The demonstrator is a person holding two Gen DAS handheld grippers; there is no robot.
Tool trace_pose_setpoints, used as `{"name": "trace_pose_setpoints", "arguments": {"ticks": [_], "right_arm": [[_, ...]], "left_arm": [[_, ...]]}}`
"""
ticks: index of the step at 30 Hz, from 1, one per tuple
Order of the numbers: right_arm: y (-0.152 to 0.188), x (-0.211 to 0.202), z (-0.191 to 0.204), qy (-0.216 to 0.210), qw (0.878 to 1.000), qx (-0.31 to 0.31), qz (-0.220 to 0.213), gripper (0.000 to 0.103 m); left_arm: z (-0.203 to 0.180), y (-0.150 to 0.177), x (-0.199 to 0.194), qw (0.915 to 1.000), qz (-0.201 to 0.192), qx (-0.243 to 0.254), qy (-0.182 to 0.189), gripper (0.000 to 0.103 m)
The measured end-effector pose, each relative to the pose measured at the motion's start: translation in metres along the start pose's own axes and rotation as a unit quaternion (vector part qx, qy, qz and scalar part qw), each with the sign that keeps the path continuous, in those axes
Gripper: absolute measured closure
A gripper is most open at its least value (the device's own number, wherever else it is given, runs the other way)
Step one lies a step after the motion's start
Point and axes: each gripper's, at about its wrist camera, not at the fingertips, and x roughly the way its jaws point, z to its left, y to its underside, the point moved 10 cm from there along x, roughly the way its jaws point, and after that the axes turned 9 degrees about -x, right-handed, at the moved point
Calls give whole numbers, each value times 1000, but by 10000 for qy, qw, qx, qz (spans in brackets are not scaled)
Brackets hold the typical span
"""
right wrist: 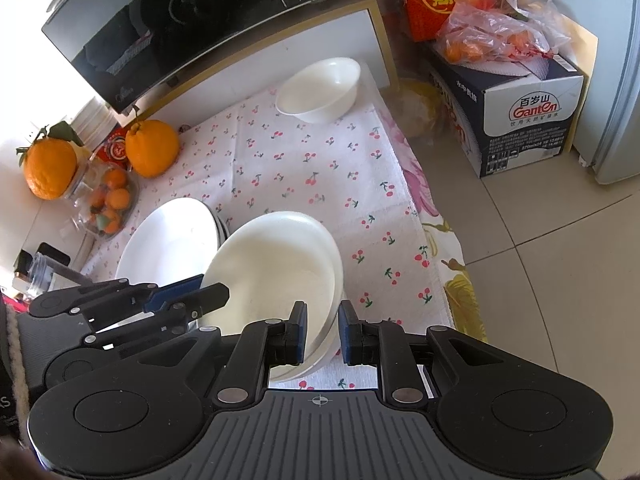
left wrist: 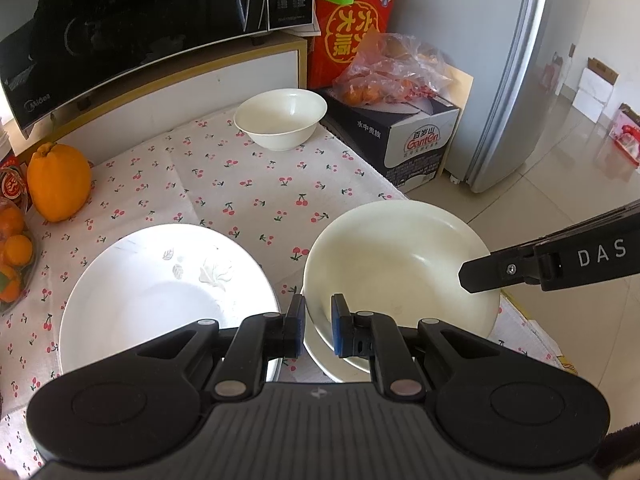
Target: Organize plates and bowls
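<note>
Cream stacked bowls (right wrist: 280, 276) sit just ahead of both grippers, near the tabletop's (right wrist: 280, 168) right edge. Bare cloth stretches beyond to a far small bowl (left wrist: 280, 118). Left gripper (left wrist: 318, 330) and right gripper (right wrist: 322, 334) each straddle the near rim, jaws part-open, not clamped. White plate (left wrist: 160, 292) lies left.

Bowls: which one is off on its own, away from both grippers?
The far bowl, alone by the microwave. The near bowl is stacked on another, with both grippers at its rim.
</note>
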Motion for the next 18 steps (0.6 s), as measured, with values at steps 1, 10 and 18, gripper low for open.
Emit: {"name": "trace_pose_setpoints", "arguments": {"ticks": [1, 10, 18], "right_arm": [[0, 0, 0, 29, 10000, -42, 11, 84], [-44, -11, -14, -71, 9992, 134, -366, 40], [-113, 17, -40, -350, 9913, 676, -1073, 36]], "left_arm": [[-1, 0, 0, 10000, 6, 43, 13, 90], [2, -26, -6, 9996, -237, 96, 148, 48], [24, -87, 21, 9983, -521, -259, 55, 32]]}}
